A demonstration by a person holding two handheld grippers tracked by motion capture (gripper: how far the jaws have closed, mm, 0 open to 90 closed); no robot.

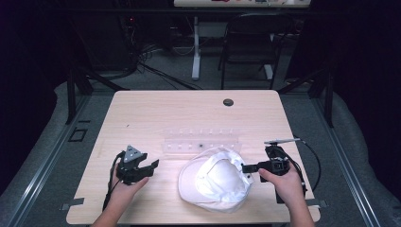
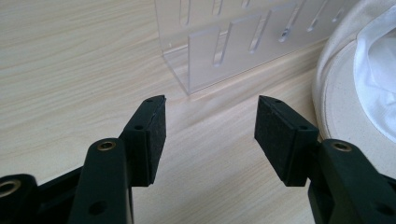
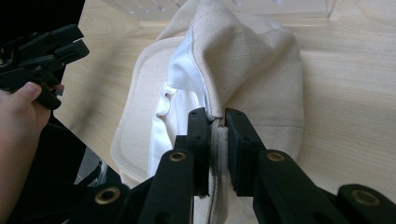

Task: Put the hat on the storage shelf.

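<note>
A cream baseball cap (image 1: 215, 182) lay upside down near the front middle of the wooden table (image 1: 156, 111), its white lining up and its brim toward the left. The right gripper (image 1: 246, 168) had its jaws pinched tight on the cap's right edge, fabric squeezed between the pads (image 3: 200, 140). The left gripper (image 1: 152, 166) hovered to the left of the brim with jaws wide and nothing between them. A clear acrylic slotted rack (image 1: 201, 142) stood just beyond the cap. The step in hand appeared to be securing the cap's rim; next, the left gripper would probably need to reach right and take the brim before any lift.
</note>
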